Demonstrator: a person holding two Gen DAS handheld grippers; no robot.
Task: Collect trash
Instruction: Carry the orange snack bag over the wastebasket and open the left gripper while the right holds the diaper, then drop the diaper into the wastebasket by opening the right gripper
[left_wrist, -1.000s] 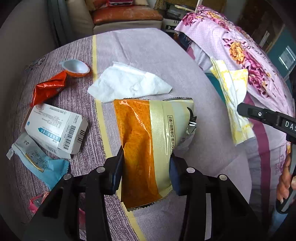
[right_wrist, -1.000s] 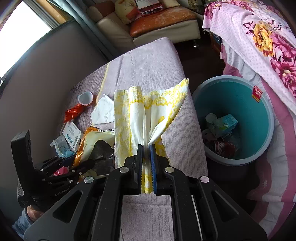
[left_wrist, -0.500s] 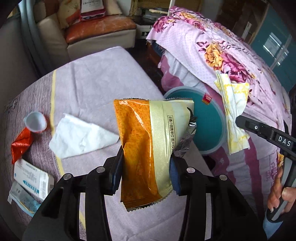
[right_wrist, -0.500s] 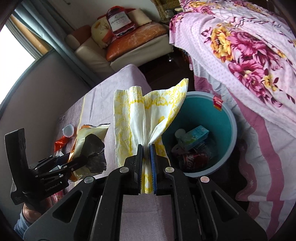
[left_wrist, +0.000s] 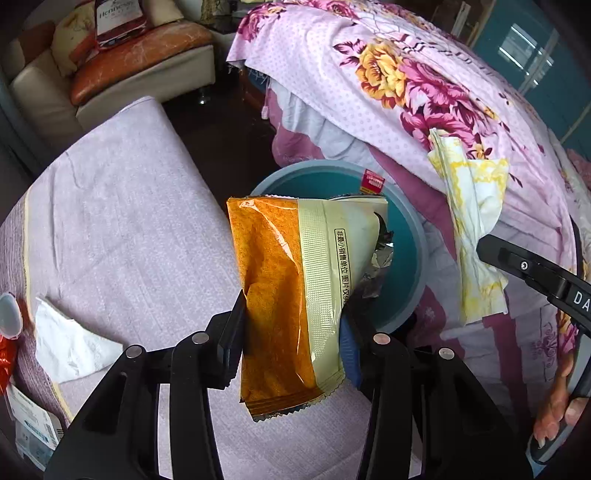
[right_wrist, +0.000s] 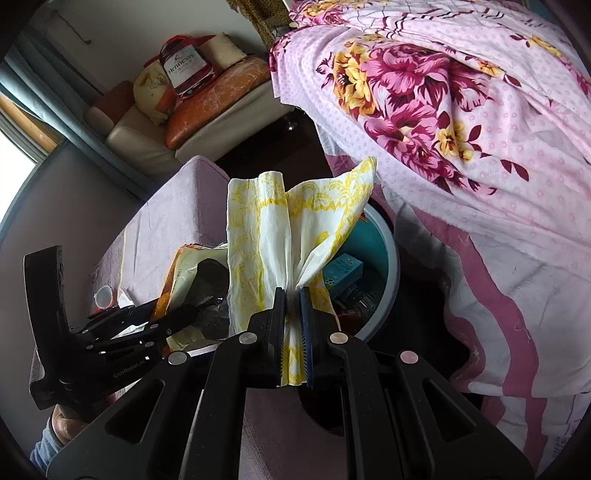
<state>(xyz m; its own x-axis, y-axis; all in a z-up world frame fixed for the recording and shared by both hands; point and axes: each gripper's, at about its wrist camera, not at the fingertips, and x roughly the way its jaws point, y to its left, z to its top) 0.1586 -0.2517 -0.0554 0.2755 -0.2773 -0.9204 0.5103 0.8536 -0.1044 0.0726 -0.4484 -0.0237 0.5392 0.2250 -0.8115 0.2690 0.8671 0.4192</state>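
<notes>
Left gripper (left_wrist: 293, 321) has its fingers clamped on an orange snack bag (left_wrist: 291, 295), held up in front of the teal bin (left_wrist: 413, 236). Right gripper (right_wrist: 292, 310) pinches a yellow-patterned napkin (right_wrist: 291, 236) tight, near the bin's rim.

Both wrist views close, facing down; share teal bin (left_wrist: 413, 236).

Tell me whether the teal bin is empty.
Not empty. The teal bin already holds a small teal carton and other trash.

cream sofa (left_wrist: 110, 70) behind, floral bedspread (left_wrist: 406, 85) right.
</notes>
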